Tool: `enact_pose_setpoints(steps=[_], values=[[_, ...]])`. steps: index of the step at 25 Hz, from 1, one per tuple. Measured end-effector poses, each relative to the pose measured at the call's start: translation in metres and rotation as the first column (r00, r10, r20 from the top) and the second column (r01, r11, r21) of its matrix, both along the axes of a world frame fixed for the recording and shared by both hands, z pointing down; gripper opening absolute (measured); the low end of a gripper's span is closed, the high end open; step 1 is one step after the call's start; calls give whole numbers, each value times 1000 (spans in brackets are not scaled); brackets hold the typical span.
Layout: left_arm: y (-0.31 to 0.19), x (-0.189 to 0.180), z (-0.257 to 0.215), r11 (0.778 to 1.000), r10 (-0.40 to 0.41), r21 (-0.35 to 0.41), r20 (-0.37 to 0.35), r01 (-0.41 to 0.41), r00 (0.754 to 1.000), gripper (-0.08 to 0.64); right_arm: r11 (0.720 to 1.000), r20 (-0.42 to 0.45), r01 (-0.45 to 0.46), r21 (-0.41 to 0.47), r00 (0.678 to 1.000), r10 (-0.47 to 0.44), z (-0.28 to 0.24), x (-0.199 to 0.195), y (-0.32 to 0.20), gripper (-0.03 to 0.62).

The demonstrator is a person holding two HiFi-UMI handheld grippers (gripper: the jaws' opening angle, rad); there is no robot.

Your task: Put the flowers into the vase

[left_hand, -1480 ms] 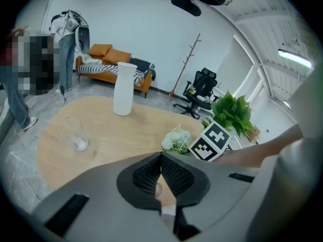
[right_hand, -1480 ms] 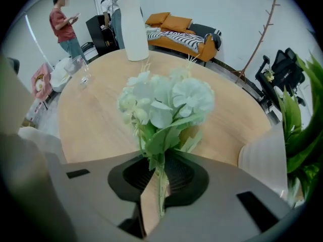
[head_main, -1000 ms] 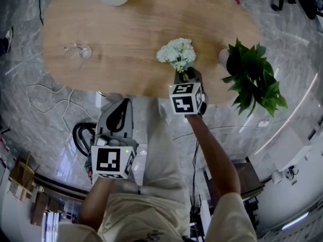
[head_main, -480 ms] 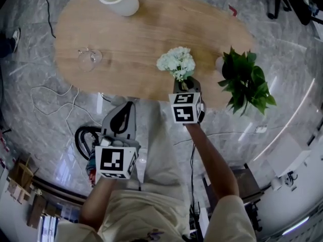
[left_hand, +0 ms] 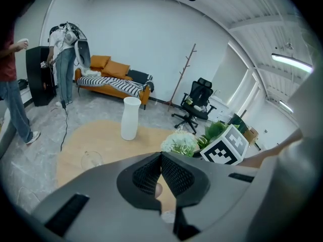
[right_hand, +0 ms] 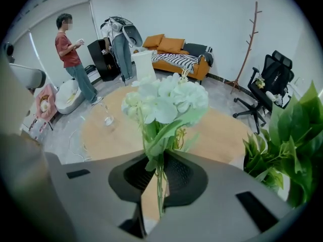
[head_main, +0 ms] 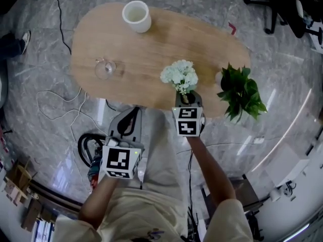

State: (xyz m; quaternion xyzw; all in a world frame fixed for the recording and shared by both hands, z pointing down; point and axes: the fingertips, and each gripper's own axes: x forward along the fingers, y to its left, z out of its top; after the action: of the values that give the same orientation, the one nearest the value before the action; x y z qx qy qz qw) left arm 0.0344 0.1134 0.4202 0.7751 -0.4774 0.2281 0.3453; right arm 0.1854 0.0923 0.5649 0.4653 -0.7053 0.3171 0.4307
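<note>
The right gripper has its jaws shut tight on the green stems of the bunch of white flowers, up by the near edge of the oval wooden bench. The tall white vase stands at the bench's far end (well apart from them). The left gripper has its jaws pressed together w/ nothing in them.

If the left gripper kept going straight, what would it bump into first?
Probably the wooden table: the left gripper aims at its bare top between the glass and the white flowers, though depth is unclear.
</note>
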Motion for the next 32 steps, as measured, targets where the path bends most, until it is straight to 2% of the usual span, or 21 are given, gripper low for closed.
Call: enact_pose_setpoints(steps=[6, 10, 24, 29, 32], values=[[-6, -16, -14, 1000, 24, -2, -12, -24, 1000, 8, 999, 20, -35, 37, 999, 35, -26, -17, -7, 49], [-8, -28, -20, 999, 36, -14, -22, -37, 999, 8, 996, 84, -48, 74, 996, 41, -55, -38, -12, 49], [-28, -63, -25, 1000, 15, -10, -90, -16, 996, 8, 974, 203, -53, 221, 979, 7, -128, -106, -48, 49], [-32, -76, -24, 1000, -10, -22, -104, 8, 995, 8, 958, 296, -69, 277, 955, -17, -145, -126, -58, 49], [-39, -81, -27, 1000, -19, -12, -114, 18, 993, 8, 947, 319, -66, 315, 947, -40, -155, -134, -66, 51]])
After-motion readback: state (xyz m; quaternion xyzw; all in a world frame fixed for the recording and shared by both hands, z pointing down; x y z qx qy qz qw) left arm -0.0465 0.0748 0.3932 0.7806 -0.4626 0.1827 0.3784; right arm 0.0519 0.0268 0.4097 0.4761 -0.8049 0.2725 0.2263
